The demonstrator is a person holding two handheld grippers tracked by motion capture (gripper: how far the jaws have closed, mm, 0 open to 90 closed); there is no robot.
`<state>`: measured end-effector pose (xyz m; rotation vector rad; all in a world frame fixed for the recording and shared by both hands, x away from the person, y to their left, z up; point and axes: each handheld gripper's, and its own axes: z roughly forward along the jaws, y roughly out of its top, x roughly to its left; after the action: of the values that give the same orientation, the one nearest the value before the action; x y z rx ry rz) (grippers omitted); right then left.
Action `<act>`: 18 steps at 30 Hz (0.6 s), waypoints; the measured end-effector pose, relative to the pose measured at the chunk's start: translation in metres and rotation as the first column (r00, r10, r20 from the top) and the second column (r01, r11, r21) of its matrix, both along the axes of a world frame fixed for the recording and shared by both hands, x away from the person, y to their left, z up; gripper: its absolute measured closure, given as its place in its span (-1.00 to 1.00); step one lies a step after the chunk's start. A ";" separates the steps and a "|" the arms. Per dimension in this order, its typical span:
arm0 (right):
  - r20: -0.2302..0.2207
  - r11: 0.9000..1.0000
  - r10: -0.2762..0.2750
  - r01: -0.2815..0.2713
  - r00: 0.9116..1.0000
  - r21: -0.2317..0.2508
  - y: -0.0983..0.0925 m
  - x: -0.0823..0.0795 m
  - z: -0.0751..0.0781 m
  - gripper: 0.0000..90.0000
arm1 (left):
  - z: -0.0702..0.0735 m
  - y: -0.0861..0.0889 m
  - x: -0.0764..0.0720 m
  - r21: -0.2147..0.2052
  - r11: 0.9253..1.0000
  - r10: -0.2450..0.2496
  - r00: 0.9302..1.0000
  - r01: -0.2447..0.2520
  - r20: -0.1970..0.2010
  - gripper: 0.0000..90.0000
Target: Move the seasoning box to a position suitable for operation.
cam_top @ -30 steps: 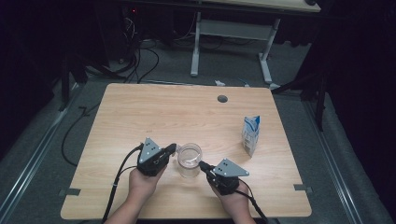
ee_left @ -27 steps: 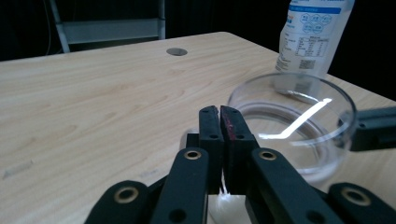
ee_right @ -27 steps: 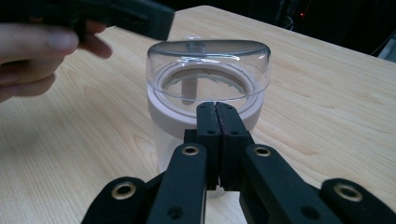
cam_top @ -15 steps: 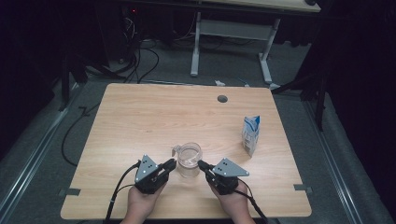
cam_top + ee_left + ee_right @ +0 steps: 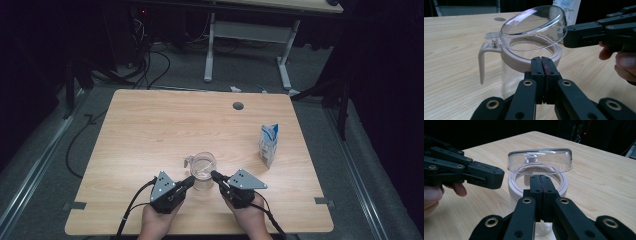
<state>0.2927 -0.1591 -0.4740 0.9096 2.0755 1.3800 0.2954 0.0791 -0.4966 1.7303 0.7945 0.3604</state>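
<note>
The jug [image 5: 203,171], lid [image 5: 534,23] up, stands between the 2 pinched-together grippers, left [image 5: 189,181] and right [image 5: 215,175]; carton [image 5: 268,144] print unreadable.

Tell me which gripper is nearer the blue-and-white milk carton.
Right. The right gripper sits at the clear plastic jug, on the side of the blue-and-white milk carton; the left gripper is across the jug.

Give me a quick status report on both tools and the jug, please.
Left tool shut, right tool shut, both at the rim. Clear plastic jug with beige collar upright, hinged lid tilted open. Blue-white carton well aside.
</note>
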 end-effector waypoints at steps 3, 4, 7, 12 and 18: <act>0.004 1.000 0.002 -0.002 1.000 -0.002 0.000 0.000 0.000 0.99 | 0.001 -0.003 0.001 -0.001 1.000 -0.008 1.000 0.008 -0.002 0.99; 0.004 1.000 0.002 -0.002 1.000 -0.002 0.000 0.000 0.000 0.99 | 0.001 -0.003 0.001 -0.001 1.000 -0.008 1.000 0.008 -0.002 0.99; 0.009 1.000 0.005 -0.005 1.000 -0.002 0.000 -0.001 0.001 0.98 | 0.004 -0.008 0.001 -0.001 1.000 -0.016 1.000 0.016 0.007 0.99; 0.006 1.000 0.001 -0.001 1.000 -0.004 0.000 -0.002 0.001 0.98 | 0.007 -0.010 0.002 -0.002 1.000 -0.019 1.000 0.019 0.014 0.99; -0.007 1.000 -0.019 0.019 1.000 -0.006 -0.007 0.000 -0.005 0.97 | 0.009 -0.012 0.002 -0.005 1.000 -0.013 1.000 0.013 0.022 0.99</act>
<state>0.2923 -0.1658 -0.4790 0.9309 2.0698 1.3614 0.2969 0.0672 -0.4872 1.7232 0.7677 0.3679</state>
